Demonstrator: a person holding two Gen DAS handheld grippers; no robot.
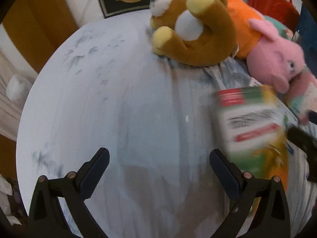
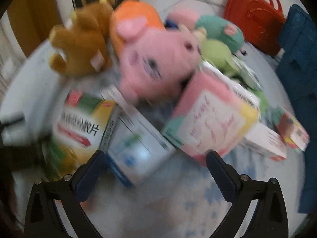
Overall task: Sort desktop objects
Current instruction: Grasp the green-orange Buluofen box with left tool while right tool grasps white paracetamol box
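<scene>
Broadly, a round desk under a pale blue patterned cloth (image 1: 111,107) fills the left wrist view, bare ahead of the left gripper (image 1: 158,170), jaws spread wide with nothing between them. Beyond and right of those jaws lies a brown plush bear with yellow paws and white belly (image 1: 200,31), paws up, touching an orange-bodied pink plush pig (image 1: 277,59) just to its right. Nearer, right of the left jaws, a green, white and red printed carton (image 1: 251,127) sits blurred, close to the right finger; whether they touch, cannot tell.

In the right wrist view the right gripper (image 2: 156,168) is also wide open, holding nothing. Straight ahead between the jaws, a white and blue flat box (image 2: 136,146) lies tilted, its near corner close to the left finger. Left of it, the same green carton (image 2: 79,127). Ahead and right, a pink, white and yellow box (image 2: 214,119) leans up against the pig's (image 2: 158,63) head. Further right, a white box with red edge (image 2: 265,140) and a small red and green box (image 2: 293,130). Behind the pig, a teal and green plush toy (image 2: 220,39). Far back right, a red plastic handled case (image 2: 255,15) and a dark blue fabric item (image 2: 301,63). Heavy motion blur in the right view; print unreadable.
</scene>
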